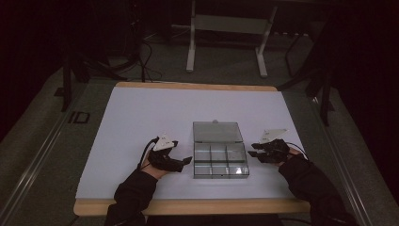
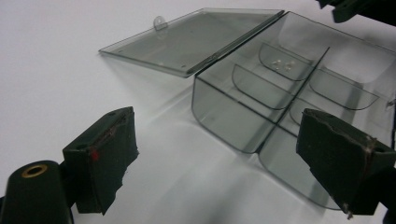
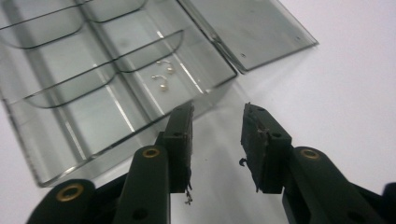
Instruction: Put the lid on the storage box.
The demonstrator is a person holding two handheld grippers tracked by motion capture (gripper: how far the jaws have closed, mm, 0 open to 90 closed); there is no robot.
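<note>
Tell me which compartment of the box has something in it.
The far right corner compartment, next to the lid hinge: it holds two small earrings. The other compartments look empty.

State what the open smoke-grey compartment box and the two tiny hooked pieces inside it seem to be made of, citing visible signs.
Smoke-grey compartment box: probably hard clear plastic, glossy; its dividers and the white sheet show through the tinted walls. Two tiny hooked pieces: seemingly polished metal with pale bead ends; they glint, but are too small to be sure.
</note>
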